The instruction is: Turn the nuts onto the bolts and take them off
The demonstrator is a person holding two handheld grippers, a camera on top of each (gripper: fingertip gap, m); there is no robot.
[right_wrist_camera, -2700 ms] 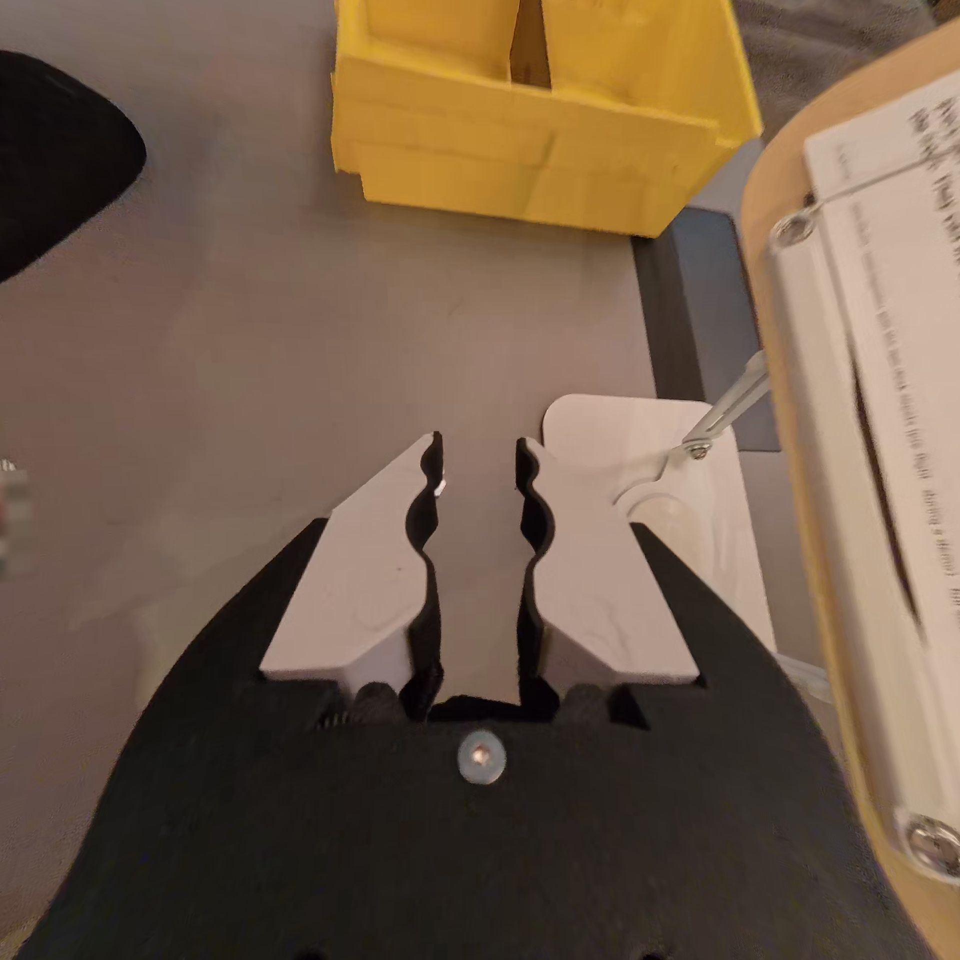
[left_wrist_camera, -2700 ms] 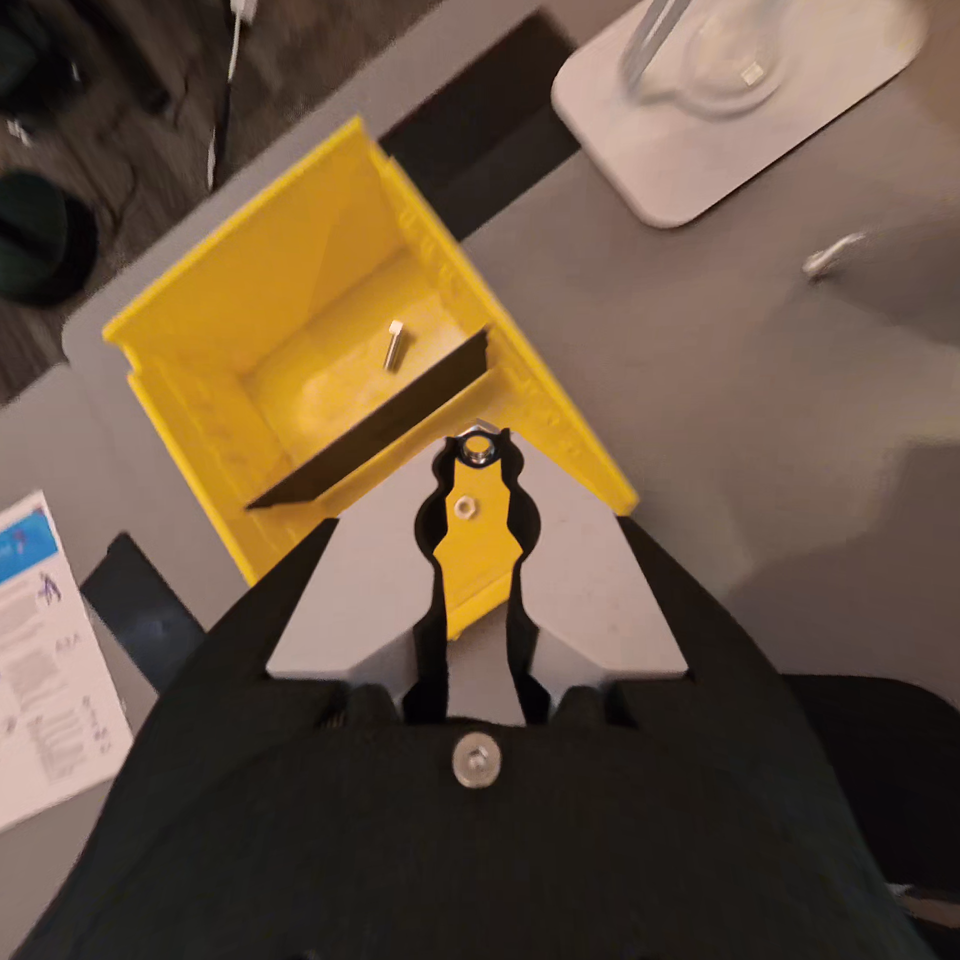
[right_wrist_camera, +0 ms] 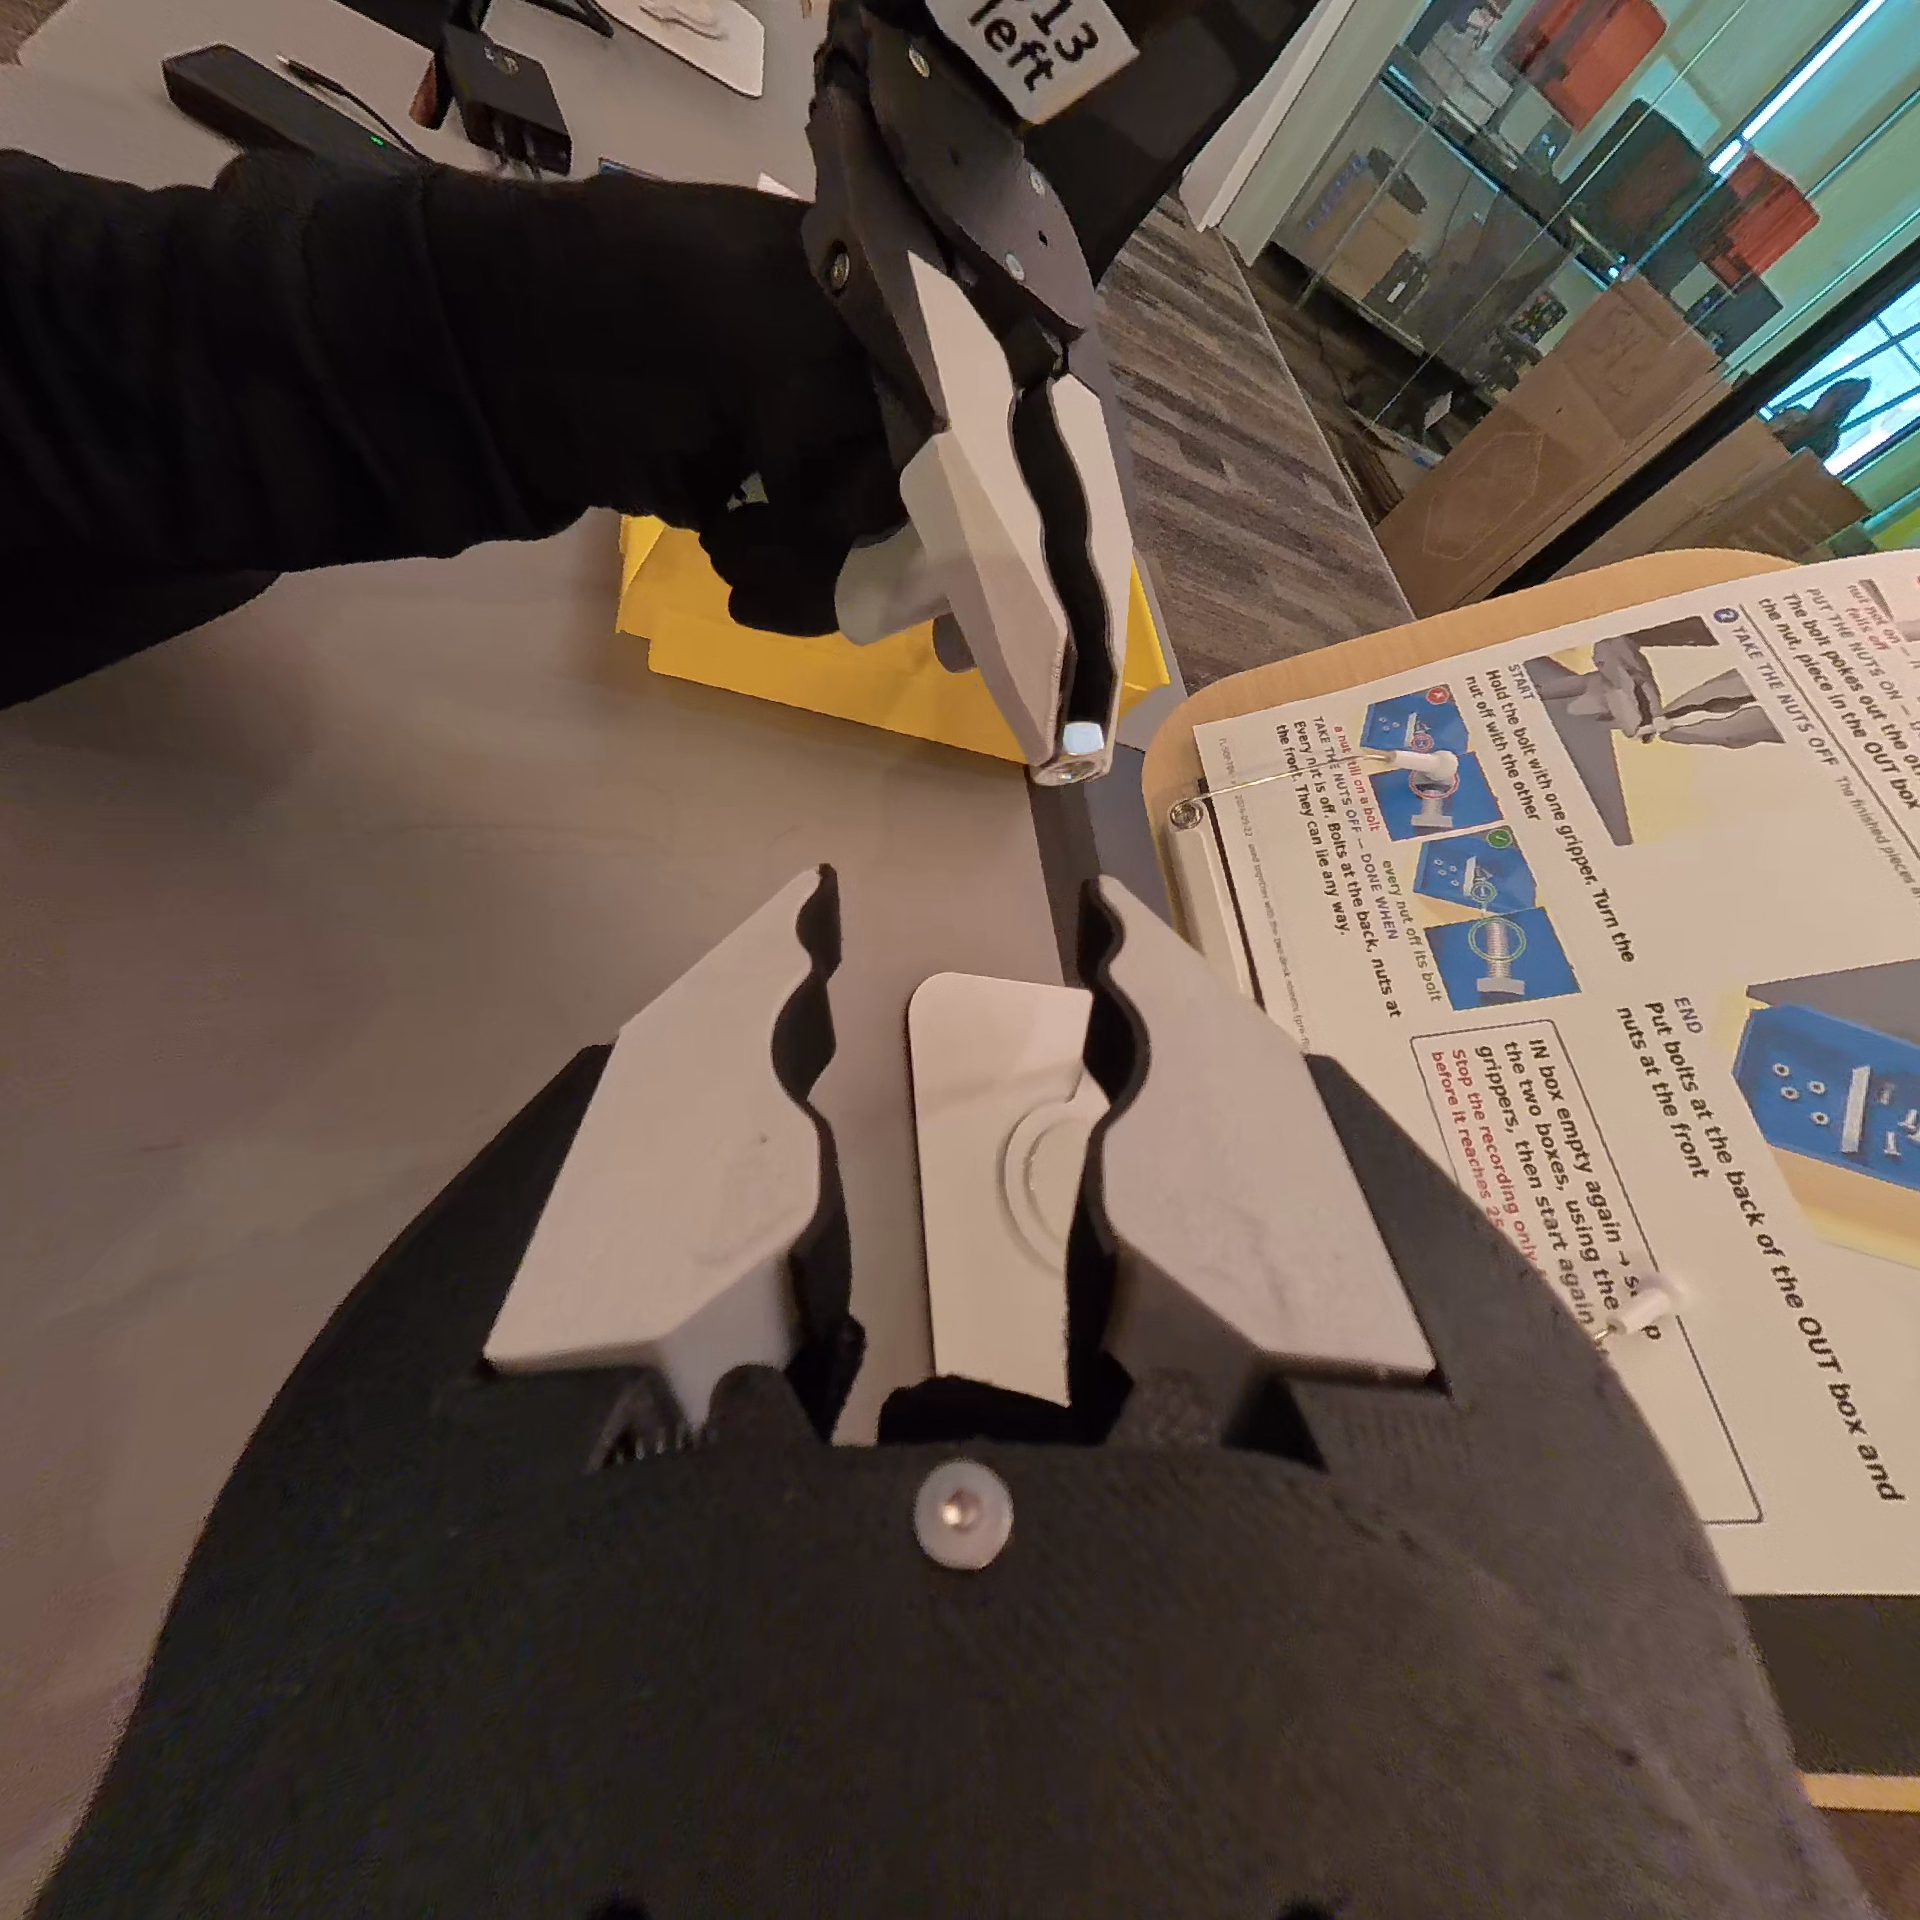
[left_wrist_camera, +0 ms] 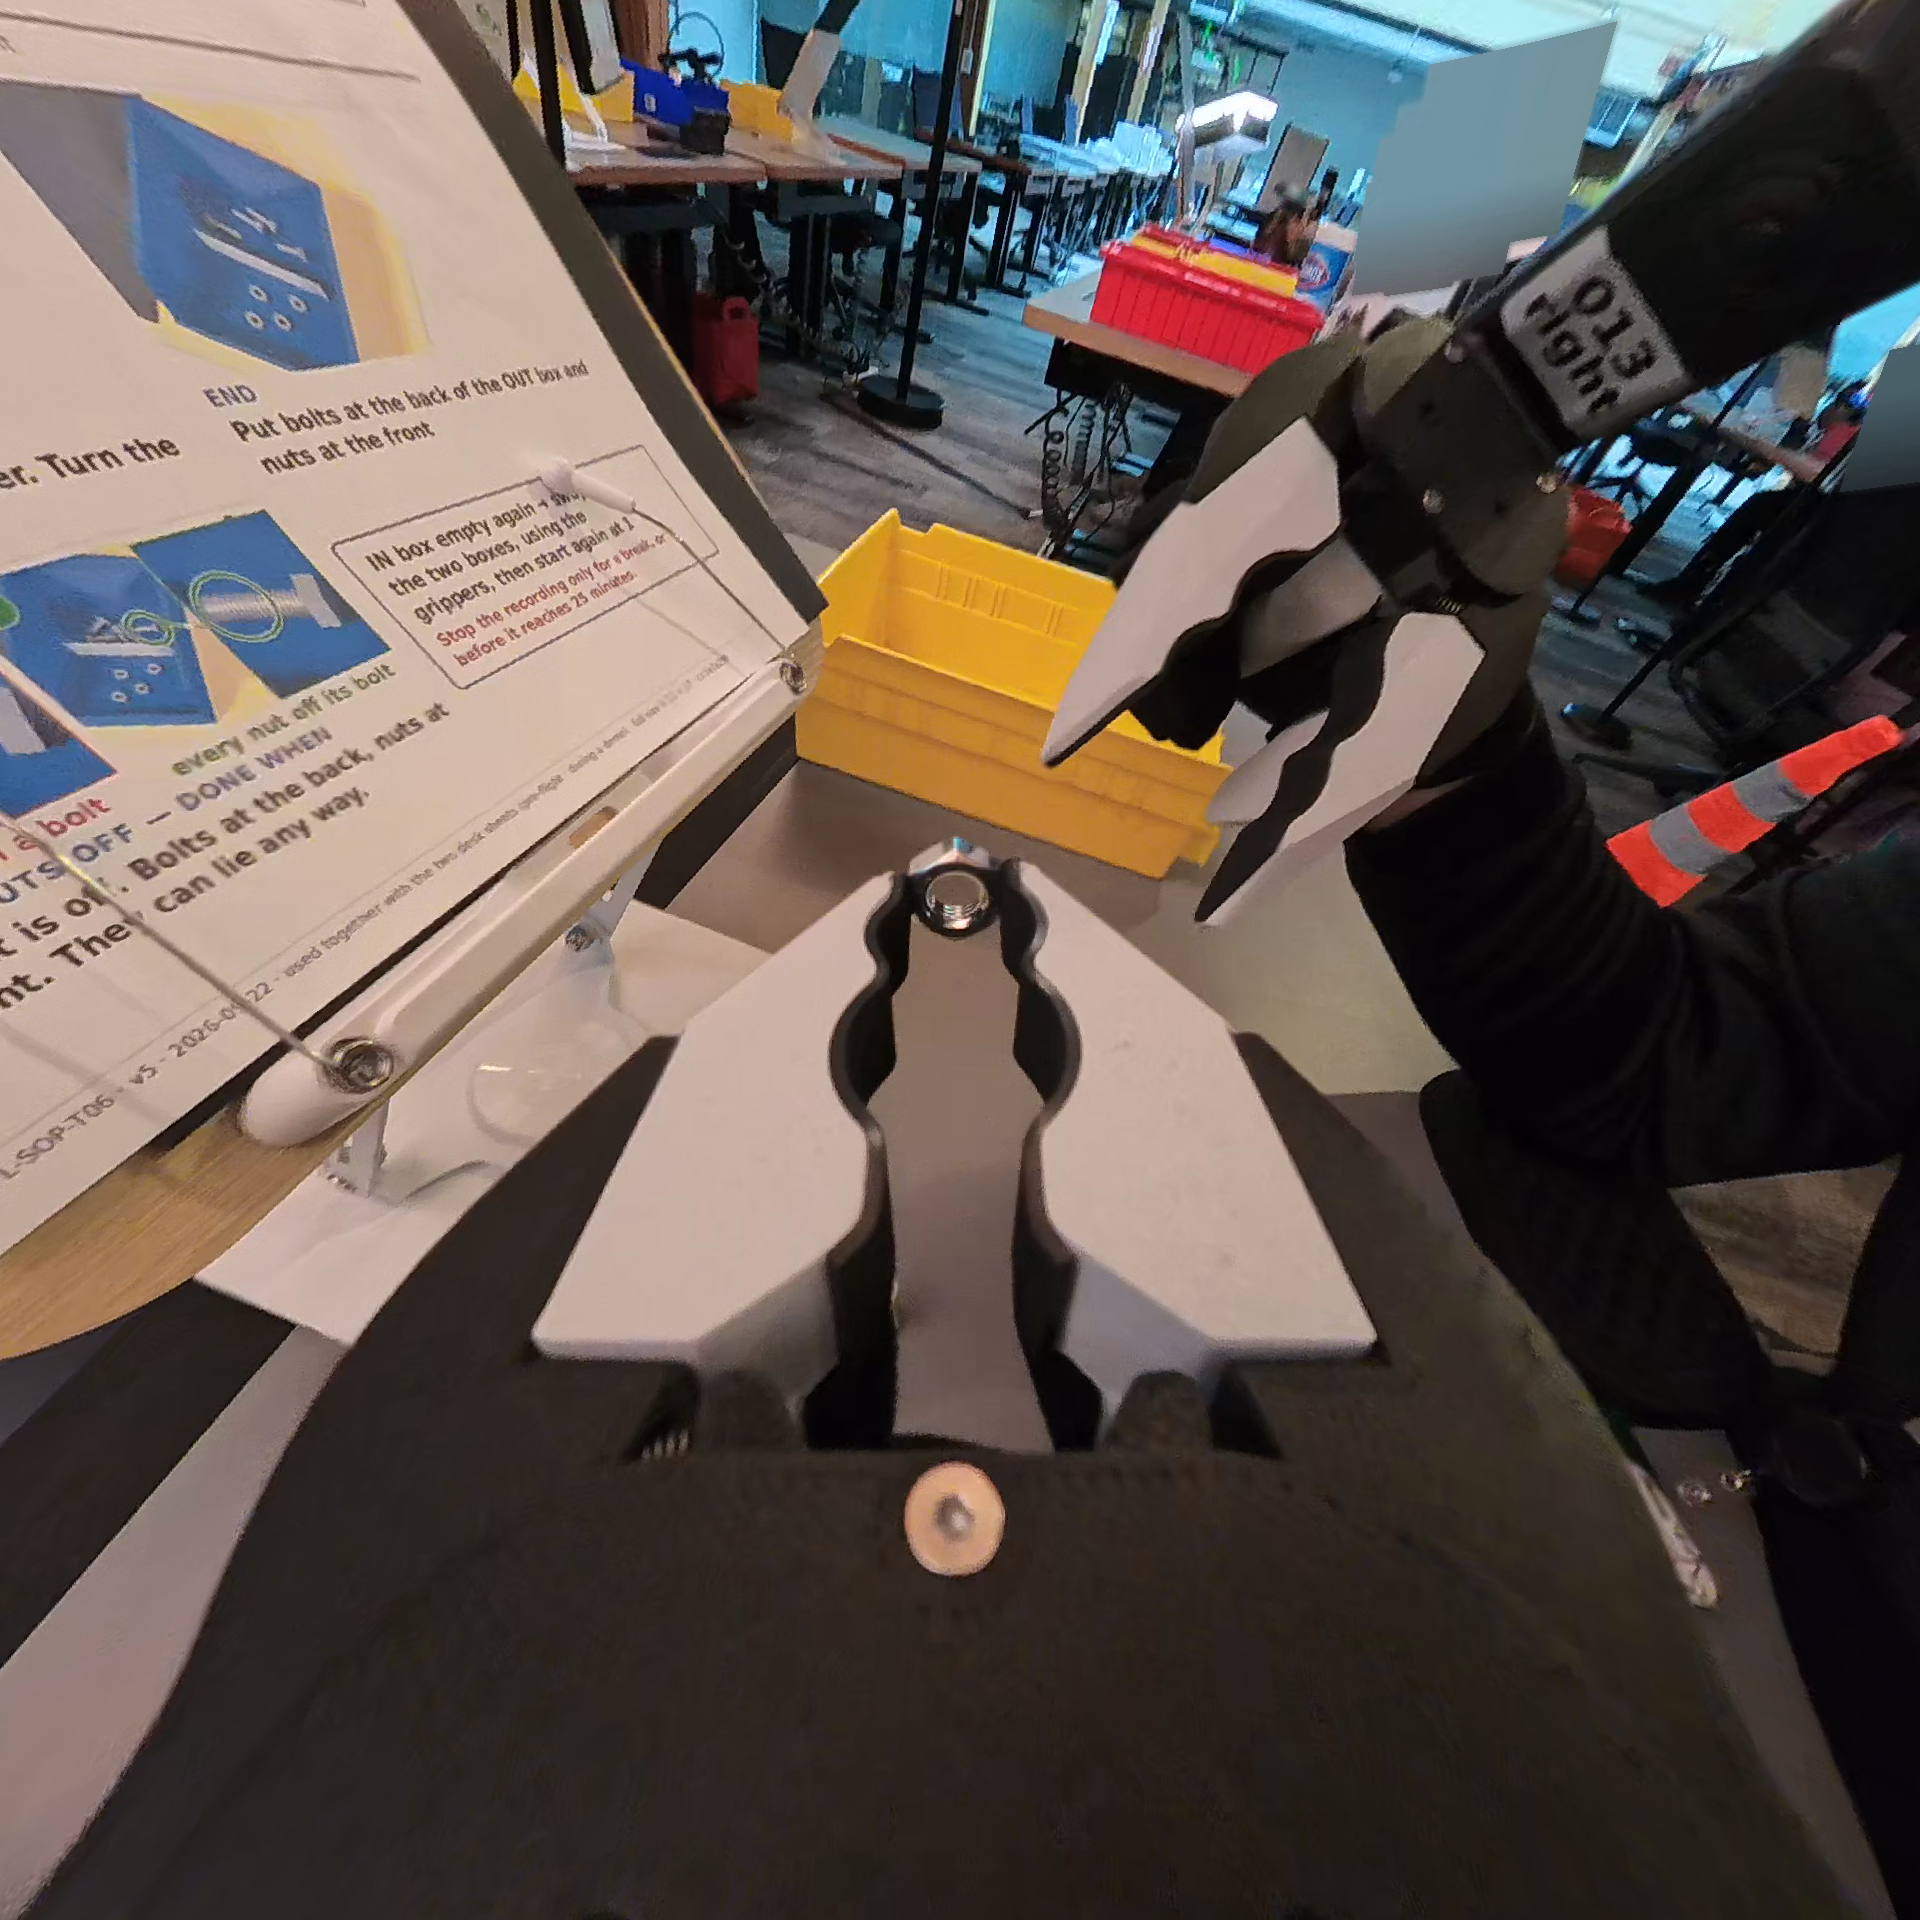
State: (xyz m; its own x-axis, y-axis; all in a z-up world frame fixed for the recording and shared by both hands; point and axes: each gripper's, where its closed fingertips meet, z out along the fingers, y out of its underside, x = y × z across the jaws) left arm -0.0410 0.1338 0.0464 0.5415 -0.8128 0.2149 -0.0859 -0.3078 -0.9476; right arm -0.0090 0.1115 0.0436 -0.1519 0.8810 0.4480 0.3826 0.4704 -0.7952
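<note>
Left gripper (left_wrist_camera: 956,914): clenched on a single silver nut (left_wrist_camera: 956,900), pinched right at the fingertips, threaded hole facing back along the fingers. Held up in the air above the grey table (right_wrist_camera: 416,935), not resting on anything. No bolt in it.

Right gripper (right_wrist_camera: 956,904): released, fingers spread, nothing between them. It hangs just beside the left one, tips angled toward the nut but apart from it. Black-gloved hand (right_wrist_camera: 790,561) on the left tool.

Under the right gripper, a flat white stand base (right_wrist_camera: 987,1174) on the table. It carries a tilted wooden board with an instruction sheet (left_wrist_camera: 312,520), wire clips holding the page, near the table's edge.

Farther off, a yellow bin (left_wrist_camera: 956,665) sits toward the far edge of the table; what lies inside cannot be seen from here. Beyond that, more tables, a red crate (left_wrist_camera: 1195,301), open workshop floor.

Progress, as a judgement: one nut is in hand and bare of any bolt. Either it has come off a bolt and wants dropping in the bin, or it waits for a bolt the empty right gripper has not yet fetched; I cannot tell which. How many pairs remain is not visible.
</note>
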